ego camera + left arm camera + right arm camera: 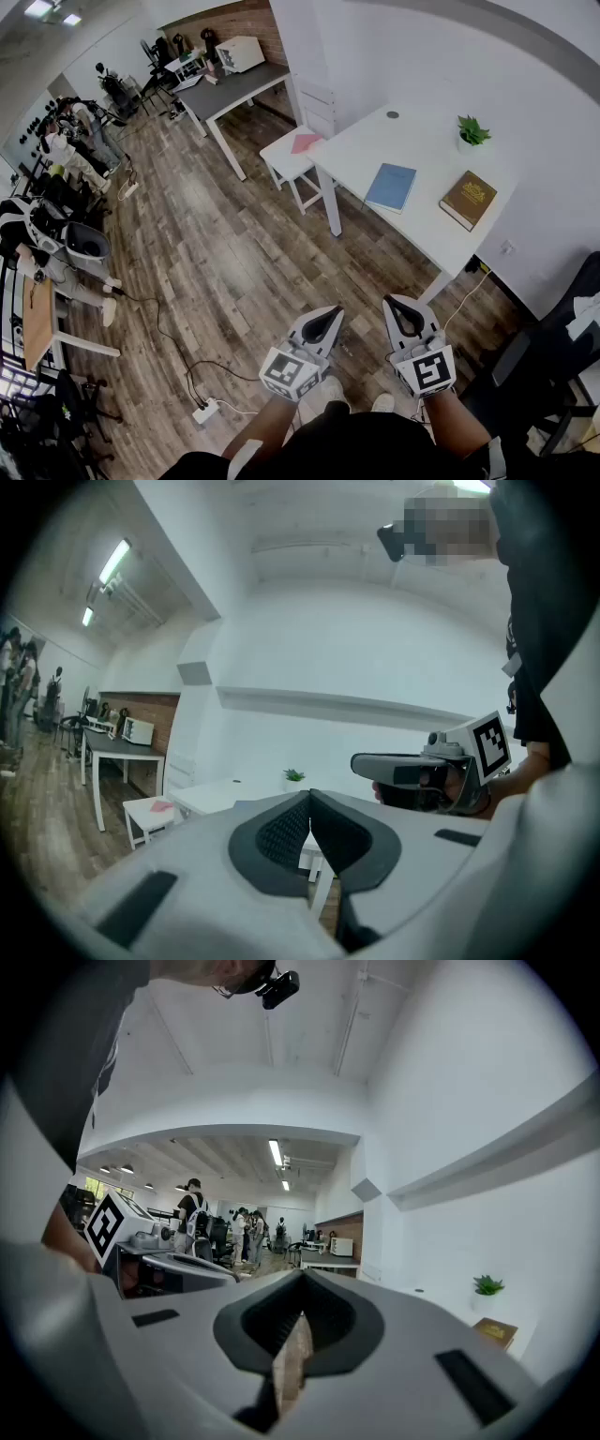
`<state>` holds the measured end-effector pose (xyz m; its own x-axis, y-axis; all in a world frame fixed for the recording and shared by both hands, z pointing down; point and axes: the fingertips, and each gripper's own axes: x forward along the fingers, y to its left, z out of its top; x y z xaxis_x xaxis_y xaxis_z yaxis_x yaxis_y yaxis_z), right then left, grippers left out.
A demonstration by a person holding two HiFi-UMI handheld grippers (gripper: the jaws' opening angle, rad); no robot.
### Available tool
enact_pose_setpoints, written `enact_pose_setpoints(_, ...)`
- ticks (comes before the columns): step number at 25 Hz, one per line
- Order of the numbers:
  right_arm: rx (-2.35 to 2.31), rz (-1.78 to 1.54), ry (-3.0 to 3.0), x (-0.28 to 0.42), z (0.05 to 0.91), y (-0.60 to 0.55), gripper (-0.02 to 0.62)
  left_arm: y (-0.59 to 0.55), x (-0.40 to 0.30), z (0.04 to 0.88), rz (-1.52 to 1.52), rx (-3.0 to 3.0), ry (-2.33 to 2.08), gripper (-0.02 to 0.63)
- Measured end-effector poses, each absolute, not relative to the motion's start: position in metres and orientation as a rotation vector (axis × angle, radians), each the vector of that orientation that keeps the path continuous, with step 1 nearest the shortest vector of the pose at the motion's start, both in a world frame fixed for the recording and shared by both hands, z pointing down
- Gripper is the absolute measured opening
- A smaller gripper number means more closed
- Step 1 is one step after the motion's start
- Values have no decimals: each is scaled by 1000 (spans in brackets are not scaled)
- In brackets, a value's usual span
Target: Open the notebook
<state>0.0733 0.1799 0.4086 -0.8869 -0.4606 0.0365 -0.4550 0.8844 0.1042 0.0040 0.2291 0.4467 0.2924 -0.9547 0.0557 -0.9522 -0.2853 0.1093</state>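
Head view shows the blue notebook [391, 187] lying closed on the white table [375, 141], well apart from the left gripper [328, 319] and right gripper [398, 307], both clenched on nothing (approach likely pending). Next: step closer and spread the jaws.

Both units same build: left gripper [324, 321] and right gripper [404, 313] have light grey moulded shells tapering to a rounded nose, with black liners round the jaw opening. In the left gripper view [310, 803] the pads [281, 834] show a fine knurled texture, and black rectangular slots sit in the shell on either side. Each carries a white marker cube [289, 372] printed with black square patterns at the rear. The operator wears a dark top [375, 450], lower centre of the head view, and white shoes [382, 401]. A small black camera [281, 988] is head-mounted, top of the right gripper view.
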Motion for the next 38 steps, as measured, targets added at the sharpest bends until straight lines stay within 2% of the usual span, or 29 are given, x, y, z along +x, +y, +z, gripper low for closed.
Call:
enact_pose_setpoints(9,677,-147,-3029,81,412,197,2,247,12,432,10,2432,-1859,6)
enact_pose_setpoints(27,784,-142,-2988,20,400,209,3,263,-64,430,-35,2478,-1868,6)
enact_pose_setpoints(38,834,-202,-2988,0,392,179,3,235,-82,419,-29,2539,-1862,6)
